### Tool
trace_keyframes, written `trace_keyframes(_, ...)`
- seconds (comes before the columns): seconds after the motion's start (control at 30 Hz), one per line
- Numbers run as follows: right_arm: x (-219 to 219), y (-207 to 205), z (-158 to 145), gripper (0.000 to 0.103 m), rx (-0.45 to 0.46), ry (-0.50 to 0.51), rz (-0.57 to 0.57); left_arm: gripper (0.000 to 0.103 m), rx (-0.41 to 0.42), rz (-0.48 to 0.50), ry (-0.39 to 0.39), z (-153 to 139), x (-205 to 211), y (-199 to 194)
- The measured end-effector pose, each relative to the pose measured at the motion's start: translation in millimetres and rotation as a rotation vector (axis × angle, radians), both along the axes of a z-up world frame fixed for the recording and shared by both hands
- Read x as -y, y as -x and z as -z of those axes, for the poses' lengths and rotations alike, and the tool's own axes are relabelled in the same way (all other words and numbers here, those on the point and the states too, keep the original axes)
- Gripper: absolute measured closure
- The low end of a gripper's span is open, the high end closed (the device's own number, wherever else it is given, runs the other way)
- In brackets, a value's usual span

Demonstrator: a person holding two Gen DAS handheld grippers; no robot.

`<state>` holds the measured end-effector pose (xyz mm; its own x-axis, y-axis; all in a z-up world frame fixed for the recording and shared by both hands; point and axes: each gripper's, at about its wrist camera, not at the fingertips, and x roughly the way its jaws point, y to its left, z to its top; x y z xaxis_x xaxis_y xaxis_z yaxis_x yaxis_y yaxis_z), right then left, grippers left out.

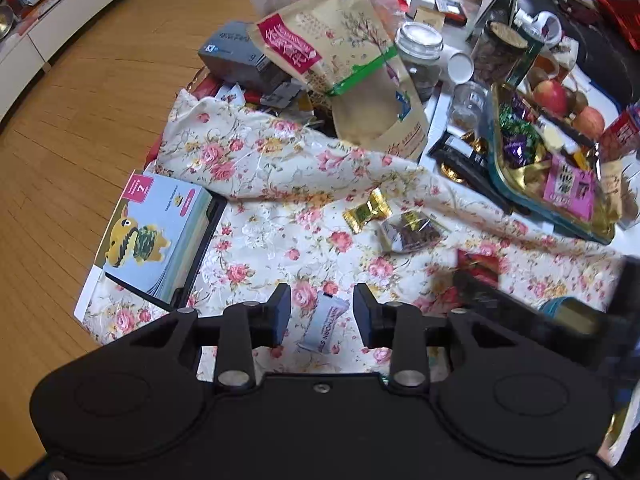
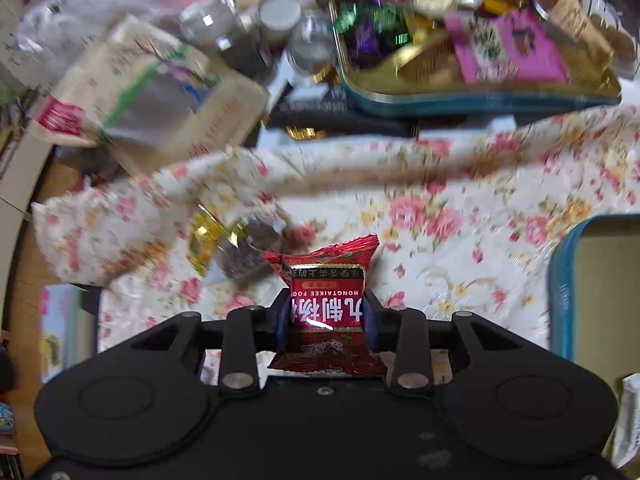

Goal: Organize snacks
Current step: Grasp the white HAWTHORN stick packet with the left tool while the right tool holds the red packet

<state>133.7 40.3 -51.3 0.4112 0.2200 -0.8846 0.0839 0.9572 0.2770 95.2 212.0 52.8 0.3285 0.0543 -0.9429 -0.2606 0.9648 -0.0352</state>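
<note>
My right gripper point(image 2: 326, 306) is shut on a red snack packet point(image 2: 326, 280), which it holds upright above the floral cloth point(image 2: 460, 248). My left gripper point(image 1: 322, 312) hangs open over the cloth, with a small white snack packet point(image 1: 322, 326) lying between its fingers; the pads do not press it. A gold candy point(image 1: 368, 210) and a clear packet of dark bits point(image 1: 412, 234) lie on the cloth further out. A blue-rimmed tin point(image 1: 560, 216) full of wrapped sweets stands at the far right. The red packet point(image 1: 478, 266) also shows, blurred, in the left wrist view.
A second blue-rimmed tin point(image 2: 560, 280) sits at the right edge. A box with a cartoon figure point(image 1: 156, 236) lies at the cloth's left edge. Beige pouches point(image 1: 332, 40), jars point(image 1: 420, 52) and apples point(image 1: 552, 96) crowd the back. Wooden floor point(image 1: 80, 100) lies to the left.
</note>
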Motion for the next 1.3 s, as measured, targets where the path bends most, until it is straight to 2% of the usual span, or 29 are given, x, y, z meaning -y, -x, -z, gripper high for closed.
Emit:
trace_keyframes(0.13, 14.7, 17.2, -32.7, 0.066, 0.005, -0.057, -0.036, 0.058, -0.048, 0.010, 0.013, 17.1, 3.5, -1.2)
trace_keyframes(0.27, 26.3, 34.1, -46.5, 0.066, -0.011, -0.046, -0.067, 0.058, -0.090, 0.052, 0.024, 33.3, 17.0, 1.3)
trace_keyframes(0.4, 39.3, 45.8, -43.6, 0.066, -0.058, -0.048, -0.062, 0.058, -0.116, 0.113, 0.021, 43.6, 35.9, 2.6)
trace_keyframes(0.6, 39.3, 45.4, -32.5, 0.066, -0.112, -0.049, -0.066, 0.058, -0.136, 0.121, -0.002, 53.1, 43.5, -1.1)
trace_keyframes(0.8, 36.7, 47.6, -24.4, 0.066, -0.133, -0.031, -0.114, 0.058, -0.218, 0.143, 0.017, 76.5, 45.8, -7.4)
trace_keyframes(0.93, 40.0, 51.3, -19.4, 0.066, -0.147, -0.023, -0.125, 0.058, -0.194, 0.120, -0.052, 88.1, 41.6, -12.7)
trace_keyframes(1.3, 44.9, 50.7, -30.7, 0.066, -0.124, -0.061, -0.126, 0.058, -0.177, 0.127, -0.051, 123.5, 31.2, -16.8)
